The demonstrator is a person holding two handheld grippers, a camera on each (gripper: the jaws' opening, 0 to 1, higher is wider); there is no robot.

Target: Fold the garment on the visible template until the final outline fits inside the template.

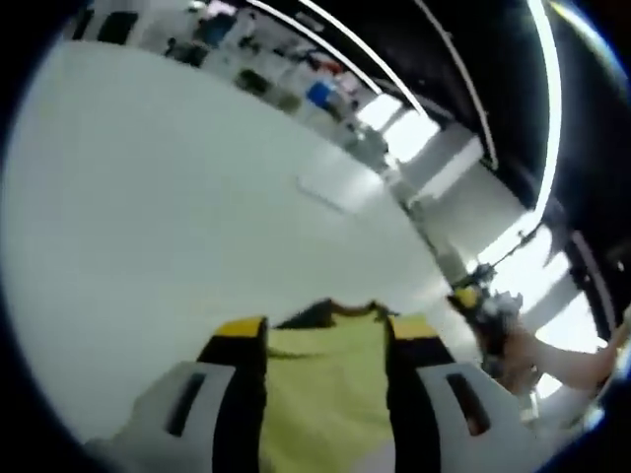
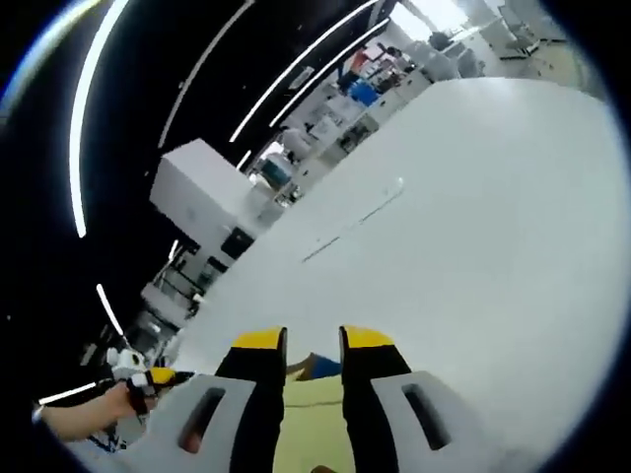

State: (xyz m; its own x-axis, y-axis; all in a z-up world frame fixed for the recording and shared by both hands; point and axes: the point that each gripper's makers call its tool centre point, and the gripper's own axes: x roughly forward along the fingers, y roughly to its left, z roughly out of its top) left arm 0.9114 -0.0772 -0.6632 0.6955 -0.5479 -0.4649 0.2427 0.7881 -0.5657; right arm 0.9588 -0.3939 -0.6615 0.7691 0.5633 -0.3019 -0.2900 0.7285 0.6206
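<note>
both grippers hold the yellow garment above the table

left gripper view: the left gripper has its jaws closed on the yellow garment, lifted over the white table.

right gripper view: the right gripper, jaws narrow, grips the same garment over the table.

In your left gripper view, the left gripper has its yellow-tipped jaws closed on the yellow garment, which has a dark edge at its top. Behind it lies the white table. At the right, your other gripper and hand appear.
</note>
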